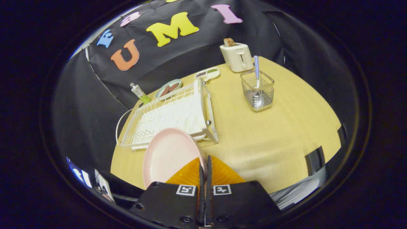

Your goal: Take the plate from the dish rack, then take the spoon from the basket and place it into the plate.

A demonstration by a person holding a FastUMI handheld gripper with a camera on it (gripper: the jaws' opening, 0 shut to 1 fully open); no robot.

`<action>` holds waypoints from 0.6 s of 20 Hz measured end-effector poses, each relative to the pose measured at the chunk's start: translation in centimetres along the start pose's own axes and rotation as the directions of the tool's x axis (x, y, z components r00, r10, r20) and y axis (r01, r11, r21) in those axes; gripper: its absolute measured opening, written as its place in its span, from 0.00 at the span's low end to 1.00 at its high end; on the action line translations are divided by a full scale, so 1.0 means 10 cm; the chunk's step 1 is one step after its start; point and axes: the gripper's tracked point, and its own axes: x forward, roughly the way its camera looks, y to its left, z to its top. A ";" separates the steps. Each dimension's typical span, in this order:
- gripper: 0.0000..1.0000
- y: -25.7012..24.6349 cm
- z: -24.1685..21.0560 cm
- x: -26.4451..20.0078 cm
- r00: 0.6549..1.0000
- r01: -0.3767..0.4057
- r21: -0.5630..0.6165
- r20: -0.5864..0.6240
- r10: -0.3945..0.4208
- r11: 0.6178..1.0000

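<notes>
Looking over the scene big to small: yellow table [270, 140], then the white dish rack [168, 117] sitting beyond the fingers and a bit to the left, now with no plate in it. Next down, the pink plate [168, 156], tilted and out of the rack, hanging just in front of the rack's near end. Pinched by its rim, looks like, with the gripper [205, 168] clamped nearly closed on the plate's right edge, fingers basically together with just the rim between them. So probably first step mostly done, plate not yet set down.

Beyond that, a toaster [237, 57] at the far end of the table, then the wire basket [257, 90] well ahead and to the right of the fingers, with the spoon [257, 86] standing in it, striped handle up.

Worries from here: thin edge grip on a smooth plate, so could swivel or slip out if swung fast or tipped further. Could also clip the rack's near corner, being so close. Later, that light basket might tip or drag along when pulling the spoon.
</notes>
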 end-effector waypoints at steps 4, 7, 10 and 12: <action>0.07 -0.21 -0.21 0.28 0.998 0.063 -0.026 -0.023 -0.063 0.998; 0.06 -0.24 -0.32 0.31 0.997 0.045 -0.041 -0.058 -0.047 0.998; 0.07 -0.29 -0.31 0.34 0.998 0.031 -0.057 -0.056 -0.034 0.998; 0.08 -0.31 -0.18 0.31 0.999 0.047 -0.066 0.007 -0.046 0.997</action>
